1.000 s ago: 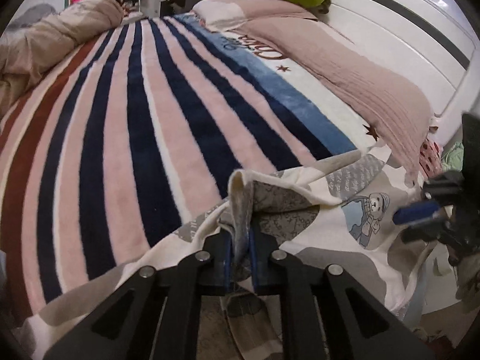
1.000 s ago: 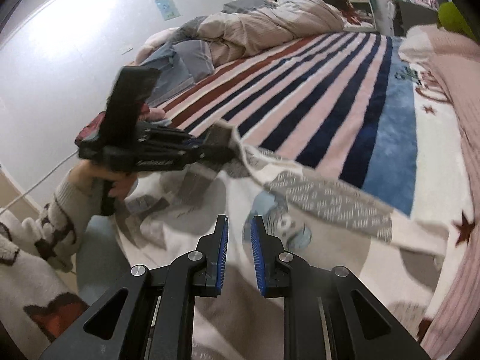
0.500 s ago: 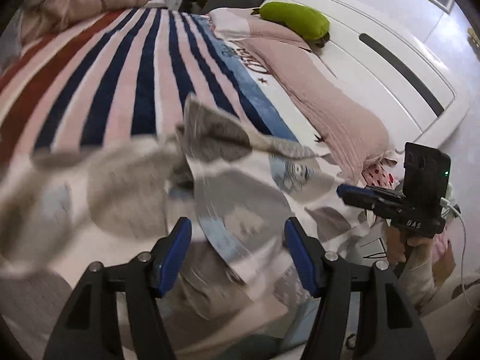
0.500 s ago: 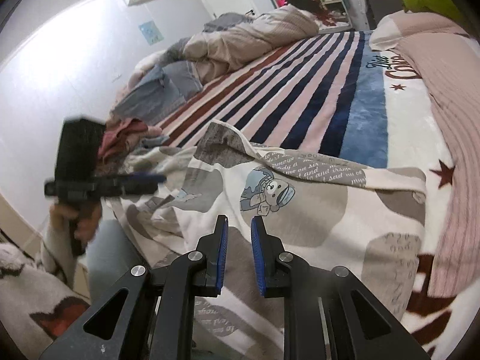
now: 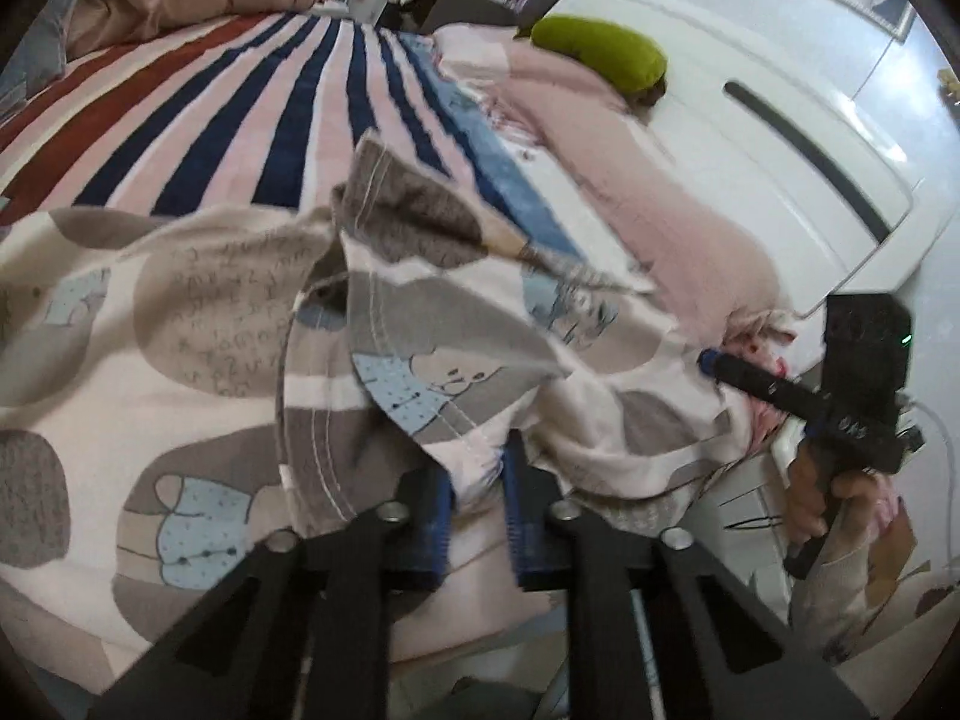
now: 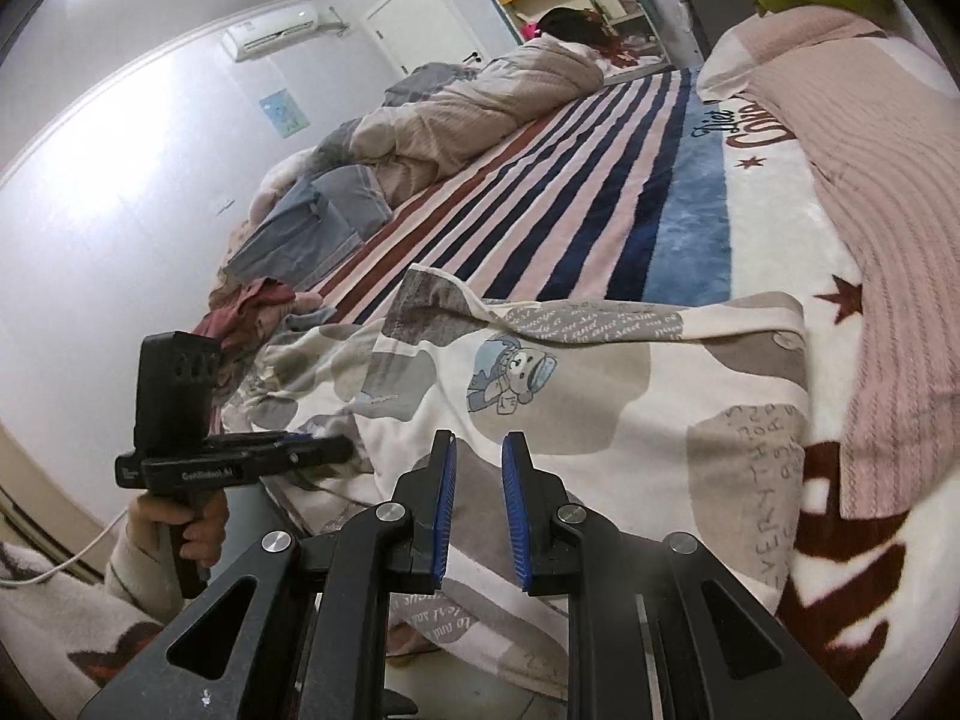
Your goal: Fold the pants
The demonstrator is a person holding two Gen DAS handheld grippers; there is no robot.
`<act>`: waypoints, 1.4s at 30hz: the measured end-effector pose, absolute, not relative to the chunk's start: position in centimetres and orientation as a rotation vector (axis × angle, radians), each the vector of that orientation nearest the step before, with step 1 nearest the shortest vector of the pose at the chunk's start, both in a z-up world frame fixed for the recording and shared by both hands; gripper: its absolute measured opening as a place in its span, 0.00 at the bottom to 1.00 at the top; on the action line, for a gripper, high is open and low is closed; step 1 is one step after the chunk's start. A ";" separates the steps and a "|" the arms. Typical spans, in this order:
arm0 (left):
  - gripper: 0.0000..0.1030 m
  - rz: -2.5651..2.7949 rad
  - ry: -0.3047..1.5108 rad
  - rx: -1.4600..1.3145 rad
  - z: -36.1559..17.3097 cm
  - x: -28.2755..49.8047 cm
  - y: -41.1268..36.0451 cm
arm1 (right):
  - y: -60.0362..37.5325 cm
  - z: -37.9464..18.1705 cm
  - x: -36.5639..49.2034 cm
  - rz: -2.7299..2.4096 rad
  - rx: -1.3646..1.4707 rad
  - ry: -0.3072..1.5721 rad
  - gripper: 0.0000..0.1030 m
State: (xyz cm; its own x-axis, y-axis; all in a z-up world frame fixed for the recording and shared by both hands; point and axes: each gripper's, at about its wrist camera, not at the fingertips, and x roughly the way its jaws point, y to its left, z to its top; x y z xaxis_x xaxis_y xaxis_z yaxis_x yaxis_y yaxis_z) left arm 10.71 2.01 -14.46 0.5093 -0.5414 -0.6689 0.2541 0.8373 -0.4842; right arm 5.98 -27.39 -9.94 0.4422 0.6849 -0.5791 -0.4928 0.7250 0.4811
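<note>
The cream and grey cartoon-print pants lie spread on the striped bed near its front edge, with one corner folded over on top. They also show in the right wrist view. My left gripper is shut on a bunched edge of the pants at the bed's front. It also shows in the right wrist view at the left. My right gripper hovers over the pants with its jaws a little apart and nothing between them. It shows in the left wrist view at the pants' right edge.
A striped blanket covers the bed. A pink throw and a green pillow lie by the white headboard. A rumpled duvet and piled clothes sit at the far side.
My left gripper let go of the raised pants corner, swung open over the cloth, and has now closed on a fold at the front edge. My right gripper drew back.
</note>
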 end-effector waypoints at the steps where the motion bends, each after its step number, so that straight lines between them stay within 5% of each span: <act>1: 0.05 -0.492 0.922 -0.340 -14.2 10.8 2.1 | -27.6 -9.9 5.8 0.737 0.260 0.832 0.12; 14: 0.07 -0.434 1.017 -0.316 -15.1 9.4 4.6 | -28.2 -10.2 6.2 0.711 0.230 0.851 0.12; 16: 0.21 -0.421 0.981 -0.287 -13.7 9.2 4.9 | -27.6 -9.9 7.1 0.701 0.172 0.850 0.12; 17: 0.39 -0.415 0.956 -0.278 -13.0 9.3 5.2 | -27.4 -9.8 7.8 0.697 0.142 0.851 0.12; 18: 0.47 -0.412 0.915 -0.269 -11.9 9.4 5.4 | -27.2 -9.8 8.4 0.694 0.113 0.857 0.12; 23: 0.47 -0.456 0.838 -0.215 -9.2 12.0 4.1 | -26.6 -10.5 11.7 0.634 -0.017 0.915 0.12; 32: 0.47 -0.558 0.963 -0.152 -13.5 20.8 -2.3 | -26.9 -13.1 15.8 0.596 -0.052 0.984 0.11; 42: 0.48 -0.450 0.942 -0.123 -14.0 25.3 -1.0 | -27.0 -13.1 20.1 0.561 -0.063 0.970 0.09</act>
State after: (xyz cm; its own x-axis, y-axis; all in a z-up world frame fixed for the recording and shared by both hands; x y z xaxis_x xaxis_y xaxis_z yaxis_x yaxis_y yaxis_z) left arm 25.33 -0.95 -14.00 0.5033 -0.4243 -0.7528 0.3189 0.9009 -0.2946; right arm 20.09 -26.99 -13.14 0.4351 0.4229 -0.7949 -0.4781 0.8566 0.1940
